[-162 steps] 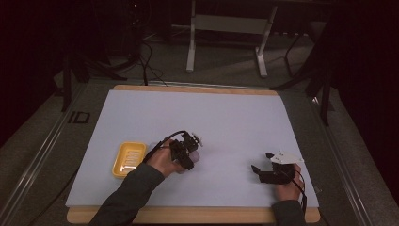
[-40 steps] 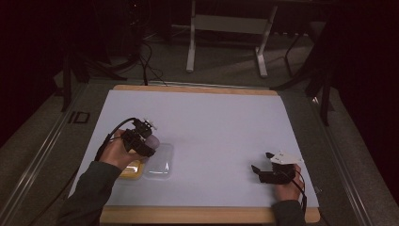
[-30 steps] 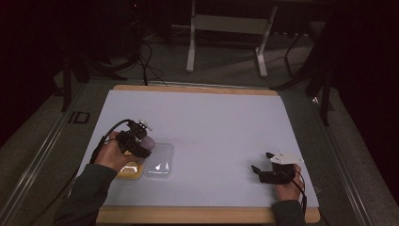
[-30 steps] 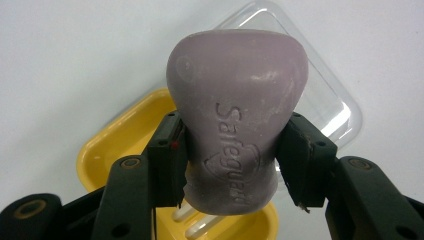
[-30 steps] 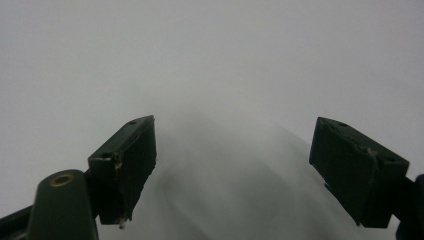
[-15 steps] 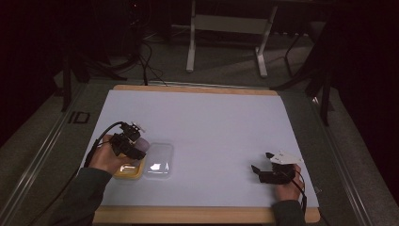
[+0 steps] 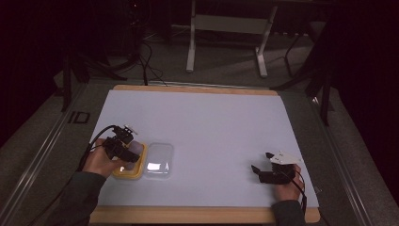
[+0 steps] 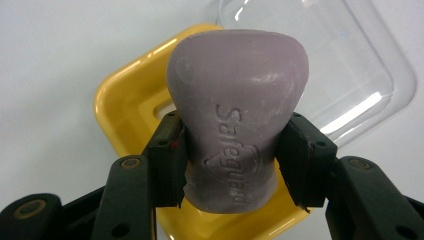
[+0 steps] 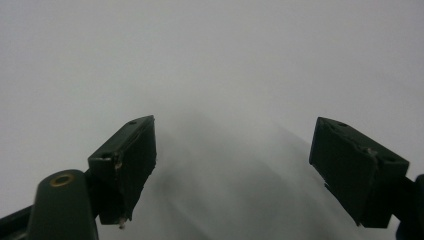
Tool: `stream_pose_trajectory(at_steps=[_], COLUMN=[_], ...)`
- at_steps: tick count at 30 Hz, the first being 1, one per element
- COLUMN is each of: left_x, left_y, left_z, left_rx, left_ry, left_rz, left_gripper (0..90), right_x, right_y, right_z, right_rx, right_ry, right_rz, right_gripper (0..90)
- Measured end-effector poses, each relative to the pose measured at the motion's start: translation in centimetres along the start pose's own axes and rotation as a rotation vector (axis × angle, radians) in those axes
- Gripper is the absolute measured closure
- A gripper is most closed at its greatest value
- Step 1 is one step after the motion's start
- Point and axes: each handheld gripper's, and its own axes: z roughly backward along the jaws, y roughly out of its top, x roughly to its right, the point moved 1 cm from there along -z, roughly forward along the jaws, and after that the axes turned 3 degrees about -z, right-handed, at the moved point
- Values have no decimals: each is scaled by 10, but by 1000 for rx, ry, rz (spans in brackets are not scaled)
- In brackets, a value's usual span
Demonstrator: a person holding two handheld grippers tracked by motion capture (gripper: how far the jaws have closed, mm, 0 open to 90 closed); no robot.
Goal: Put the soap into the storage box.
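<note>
A wooden-edged worktop (image 7: 197, 89) carries a pale lavender-white sheet (image 7: 211, 127) that covers nearly all of its surface, leaving only a strip of wood bare along the far and near edges. Near the sheet's front left corner lies a yellow dish (image 7: 128, 172), and touching its right side lies a clear plastic lid (image 7: 158, 160), flat on the sheet. The right gripper (image 7: 263, 165) rests low on the sheet near the front right corner.

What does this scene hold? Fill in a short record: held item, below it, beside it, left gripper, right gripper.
held item: purple soap
below it: yellow dish
beside it: clear lid, on the mat next to the dish
left gripper: shut on the soap, above the dish
right gripper: open, nothing between its jaws, over the white mat
</note>
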Motion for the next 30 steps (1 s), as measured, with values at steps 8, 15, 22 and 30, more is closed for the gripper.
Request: stream_pose_trajectory(at_steps=[8, 15, 22, 30], left_x=[-2, -3, -4, -18], left_y=[-6, -6, -4, -13], left_z=[-4, -12, -21, -26], left_rx=[-16, -27, -40, -3], left_ry=[-6, -12, -5, -36], left_rz=[8, 15, 36, 108], left_gripper=[497, 497, 494, 387], right_x=[0, 0, 0, 0], right_y=[0, 0, 0, 0], right_z=[0, 0, 0, 0], right_rx=[-2, -1, -2, -4], right_ry=[-1, 0, 0, 0], right_rz=[0, 0, 1, 0], right_gripper=[185, 185, 185, 185])
